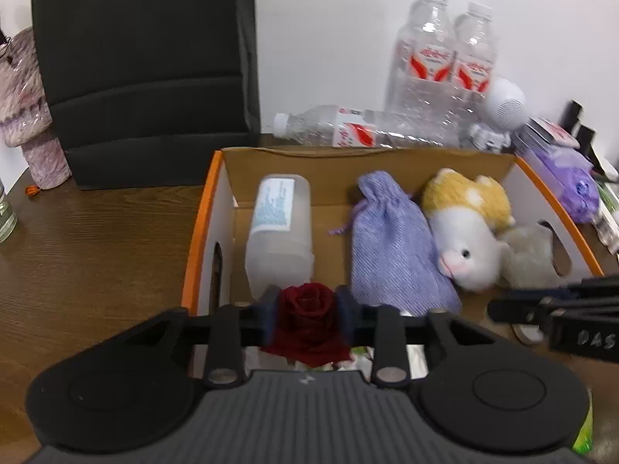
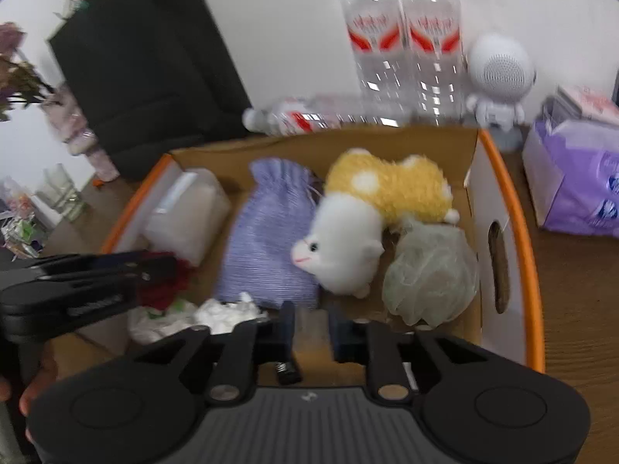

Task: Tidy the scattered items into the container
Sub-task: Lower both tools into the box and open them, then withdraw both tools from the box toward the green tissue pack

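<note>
An orange-rimmed cardboard box (image 1: 201, 232) stands on the wooden table. Inside lie a translucent bottle (image 1: 280, 232), a purple cloth pouch (image 1: 390, 243), a yellow-and-white plush (image 1: 464, 232) and a grey-green mesh puff (image 1: 530, 255). My left gripper (image 1: 307, 309) hangs over the box's near edge with a dark red rose (image 1: 307, 321) between its pads, touching both. White wrapping (image 2: 224, 313) trails below the rose (image 2: 162, 286). My right gripper (image 2: 312, 332) hovers over the box floor, a narrow gap between its fingers and nothing in it. A small black piece with a spring (image 2: 288, 373) shows under its left finger.
Behind the box stand two clear water bottles (image 1: 445, 58), with a third lying down (image 1: 332, 127). A white robot-shaped speaker (image 2: 499, 73) and a purple tissue pack (image 2: 572, 178) sit at the right. A black chair back (image 1: 147, 69) and wrapped flowers (image 1: 27, 108) are on the left.
</note>
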`<state>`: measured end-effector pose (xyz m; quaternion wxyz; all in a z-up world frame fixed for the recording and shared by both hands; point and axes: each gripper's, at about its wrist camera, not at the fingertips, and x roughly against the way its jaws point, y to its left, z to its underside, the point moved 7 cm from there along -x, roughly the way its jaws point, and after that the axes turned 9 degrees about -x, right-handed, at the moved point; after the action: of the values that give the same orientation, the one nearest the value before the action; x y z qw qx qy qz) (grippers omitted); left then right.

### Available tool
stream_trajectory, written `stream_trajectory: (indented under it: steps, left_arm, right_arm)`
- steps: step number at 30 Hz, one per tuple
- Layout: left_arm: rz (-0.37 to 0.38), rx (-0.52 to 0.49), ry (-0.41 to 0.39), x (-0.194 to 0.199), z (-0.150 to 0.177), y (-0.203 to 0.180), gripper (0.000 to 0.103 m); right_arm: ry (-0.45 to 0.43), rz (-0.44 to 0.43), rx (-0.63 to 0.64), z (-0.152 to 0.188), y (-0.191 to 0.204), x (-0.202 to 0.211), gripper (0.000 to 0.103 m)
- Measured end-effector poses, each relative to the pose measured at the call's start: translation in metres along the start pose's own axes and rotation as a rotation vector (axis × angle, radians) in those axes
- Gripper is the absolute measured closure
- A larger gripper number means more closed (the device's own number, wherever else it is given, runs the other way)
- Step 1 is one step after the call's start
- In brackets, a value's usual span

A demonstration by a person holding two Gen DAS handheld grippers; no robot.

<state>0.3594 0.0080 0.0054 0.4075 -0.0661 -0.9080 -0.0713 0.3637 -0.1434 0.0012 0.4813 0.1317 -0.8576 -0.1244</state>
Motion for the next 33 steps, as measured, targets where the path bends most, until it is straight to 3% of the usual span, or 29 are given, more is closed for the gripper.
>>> stream_trajectory:
  steps: [2, 6, 10, 14, 20, 33]
  left_arm:
    - [0.005, 0.008, -0.006, 0.003, -0.002, 0.003, 0.054]
    - [-0.019, 0.015, -0.034, 0.021, -0.012, 0.011, 0.029]
    - [-0.074, 0.018, -0.008, 0.037, -0.018, 0.018, 0.001]
    - [-0.065, 0.005, 0.081, 0.05, -0.011, 0.012, 0.0]
    - [-0.086, 0.016, 0.149, 0.07, 0.009, 0.002, 0.0]
    - [-0.06, -0.013, 0.137, 0.132, 0.033, -0.027, 0.0]
  right_arm:
    - [0.007, 0.016, -0.006, 0.0, -0.001, -0.004, 0.075]
    - [-0.002, 0.025, -0.027, -0.002, -0.001, 0.006, 0.037]
    - [-0.002, 0.035, -0.072, -0.009, -0.009, 0.026, 0.026]
    - [0.038, 0.055, -0.099, -0.006, -0.013, 0.044, 0.021]
    - [0.096, 0.122, -0.061, 0.019, -0.005, 0.07, 0.015]
    - [0.082, 0.14, -0.025, 0.054, 0.016, 0.122, 0.014]
